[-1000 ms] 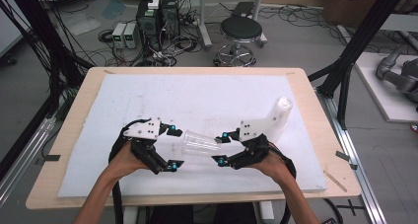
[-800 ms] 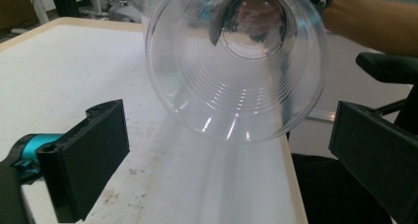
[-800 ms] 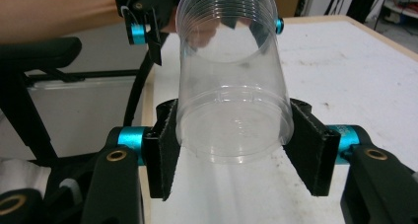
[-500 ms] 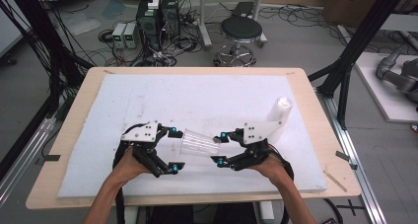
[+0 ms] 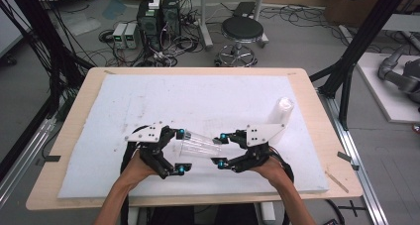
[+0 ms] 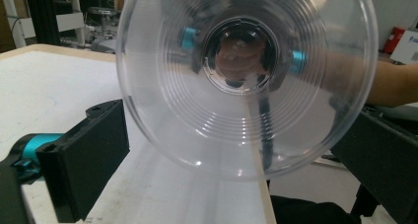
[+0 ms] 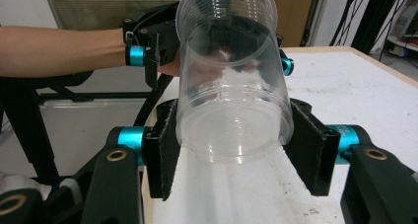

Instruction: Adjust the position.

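You held a clear plastic cup (image 5: 198, 144) on its side above the white foam mat (image 5: 148, 101) on the counter (image 5: 302, 81), between your two grippers. Nothing was in the cup; the ribbed wall and the round base let the mat show through. Your right gripper (image 7: 231, 150) had its fingers (image 7: 165, 150) clamped on the cup's base end, one pad on each side. Your left gripper (image 5: 181, 150) stood with its fingers (image 6: 84, 157) spread wide and clear of the cup, whose open mouth faced it; they had just been opening, with the rim between them but untouched. A second stack of clear cups (image 5: 281, 113) stood tilted on the mat beyond your right hand (image 5: 270, 168), its lower part hidden behind the gripper's grey plate. In the left gripper view the cup's rim was cut off at the top, and your right gripper was only a blur through its base.
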`<state>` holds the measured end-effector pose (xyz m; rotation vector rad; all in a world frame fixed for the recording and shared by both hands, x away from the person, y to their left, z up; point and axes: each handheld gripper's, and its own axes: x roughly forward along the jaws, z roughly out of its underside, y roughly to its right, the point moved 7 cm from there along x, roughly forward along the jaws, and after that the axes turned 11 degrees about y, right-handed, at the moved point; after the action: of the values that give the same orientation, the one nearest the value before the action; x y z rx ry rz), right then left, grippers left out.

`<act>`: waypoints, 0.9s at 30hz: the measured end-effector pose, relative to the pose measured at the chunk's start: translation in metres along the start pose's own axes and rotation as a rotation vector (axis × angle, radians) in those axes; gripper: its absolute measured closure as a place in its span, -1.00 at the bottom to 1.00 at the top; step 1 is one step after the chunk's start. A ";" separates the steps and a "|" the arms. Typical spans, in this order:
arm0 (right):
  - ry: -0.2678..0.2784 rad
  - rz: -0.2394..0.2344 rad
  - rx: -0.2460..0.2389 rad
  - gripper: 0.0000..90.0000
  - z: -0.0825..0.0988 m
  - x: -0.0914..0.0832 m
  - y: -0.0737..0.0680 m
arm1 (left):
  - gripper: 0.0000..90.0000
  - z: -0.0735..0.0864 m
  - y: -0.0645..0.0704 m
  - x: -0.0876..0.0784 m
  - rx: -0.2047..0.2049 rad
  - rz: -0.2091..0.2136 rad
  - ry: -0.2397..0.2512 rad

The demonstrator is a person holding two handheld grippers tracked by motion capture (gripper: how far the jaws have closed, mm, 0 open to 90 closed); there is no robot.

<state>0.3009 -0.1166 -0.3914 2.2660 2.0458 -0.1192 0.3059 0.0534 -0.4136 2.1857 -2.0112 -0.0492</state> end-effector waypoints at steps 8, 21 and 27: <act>0.013 -0.014 -0.008 -0.05 0.000 0.001 -0.001 | -0.96 -0.006 0.002 0.008 -0.008 0.023 0.036; 0.038 -0.025 -0.003 -0.06 0.001 0.002 -0.002 | -0.80 -0.014 0.002 0.011 -0.008 0.045 0.086; 0.041 -0.032 -0.013 -0.05 0.001 0.003 -0.003 | -0.71 -0.015 0.004 0.010 -0.018 0.059 0.100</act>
<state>0.2984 -0.1130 -0.3925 2.2471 2.0978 -0.0615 0.3054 0.0445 -0.3977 2.0733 -2.0117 0.0481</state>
